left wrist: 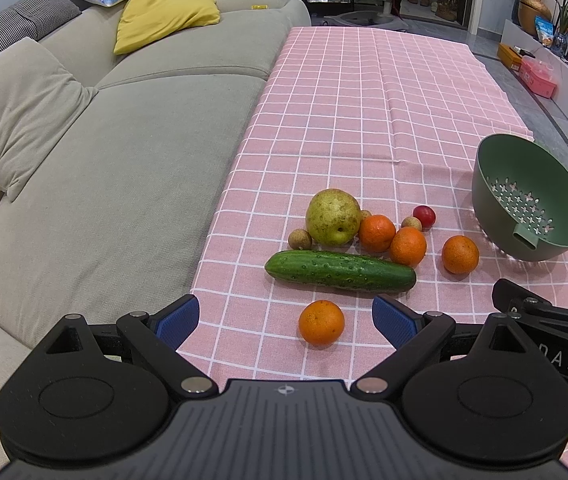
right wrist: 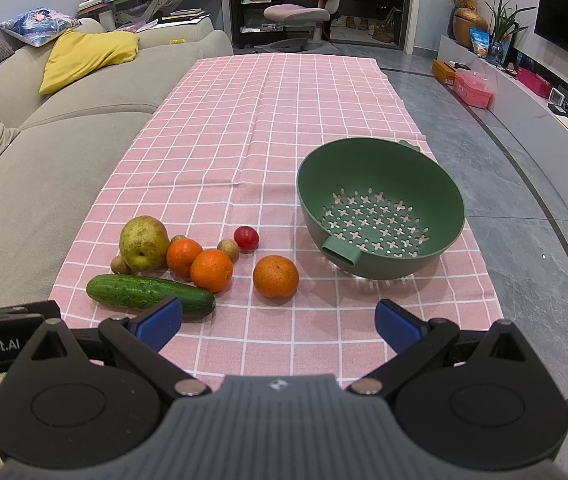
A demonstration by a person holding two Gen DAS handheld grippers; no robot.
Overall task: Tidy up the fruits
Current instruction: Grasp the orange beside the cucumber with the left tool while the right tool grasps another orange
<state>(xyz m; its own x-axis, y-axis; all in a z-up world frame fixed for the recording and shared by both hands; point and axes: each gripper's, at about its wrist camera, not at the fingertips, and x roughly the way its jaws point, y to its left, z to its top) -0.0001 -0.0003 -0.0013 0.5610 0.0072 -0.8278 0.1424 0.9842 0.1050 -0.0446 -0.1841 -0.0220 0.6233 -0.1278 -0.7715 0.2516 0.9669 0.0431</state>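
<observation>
Left gripper (left wrist: 286,318): we see its blue fingers spread wide, holding nothing, over the near end of the tablecloth (left wrist: 364,92).
Right gripper (right wrist: 277,322): fingers likewise spread wide, nothing between them, above the near end of the cloth toward its right edge.
Nearest orange (left wrist: 321,323): alone on the cloth, closest to the near end, just ahead of the left gripper's gap; skin bright, dimpled.
Cucumber (left wrist: 340,271): dark green, bumpy, lying crosswise beyond that orange.
Single orange (right wrist: 275,276): apart from the cluster, between the cucumber and the colander.
Cluster: two oranges (right wrist: 197,263) touching each other, a yellow-green speckled pear (right wrist: 143,243) just beside them, small brown round fruits (left wrist: 299,239) at the pear's side and behind the oranges, one red round fruit (right wrist: 246,237) at the far side.
Colander (right wrist: 380,168): green, perforated bottom, tilted toward us, holding no fruit, near the right edge of the cloth.
Edges: sofa (left wrist: 103,152) runs against the cloth's left edge; grey floor (right wrist: 504,208) lies off the right edge.
Open room: the far half of the cloth carries nothing.
</observation>
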